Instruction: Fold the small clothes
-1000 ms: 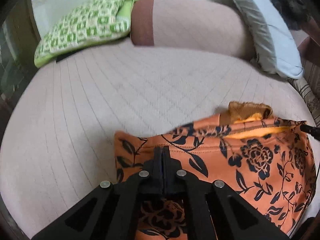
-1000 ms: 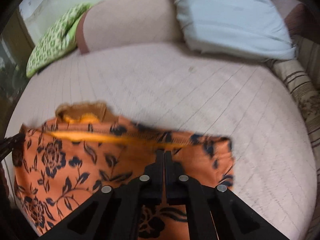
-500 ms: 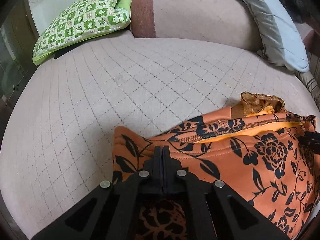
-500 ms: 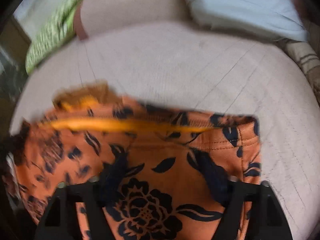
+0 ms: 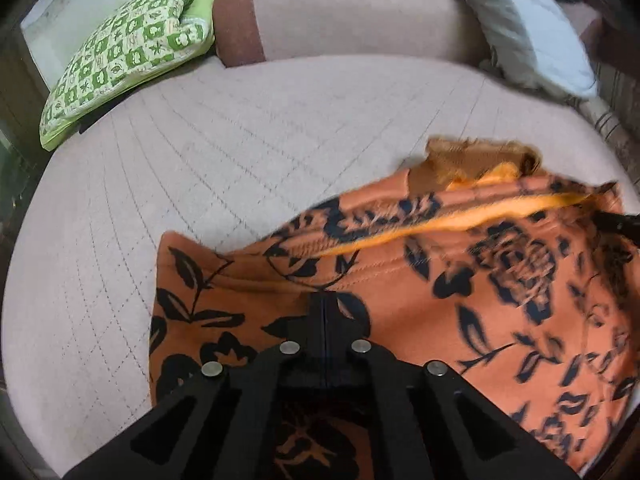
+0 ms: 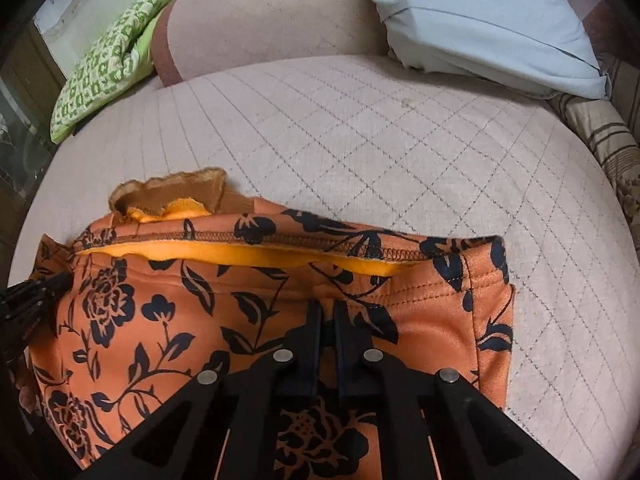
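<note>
An orange garment with a black flower print (image 5: pixel 460 280) lies on the quilted pale bed, its yellow lining showing along the top seam and a brown ribbed collar (image 5: pixel 476 156) sticking out behind. My left gripper (image 5: pixel 325 300) is shut on the garment's near left edge. In the right wrist view the garment (image 6: pixel 200 312) fills the lower left. My right gripper (image 6: pixel 327 308) sits on its near right part, fingers almost together with a narrow gap, pinching the cloth. The left gripper's tip (image 6: pixel 36 292) shows at the left edge.
A green checked pillow (image 5: pixel 128 60) lies at the far left. A pale blue pillow (image 6: pixel 484 20) lies at the far right. A pink bolster (image 5: pixel 340 12) runs along the back. A striped blanket (image 6: pixel 608 152) lies at the right edge of the bed.
My right gripper opened wide half a second ago and has closed again on the garment farther right. The left gripper stayed shut; the garment shifted slightly.
</note>
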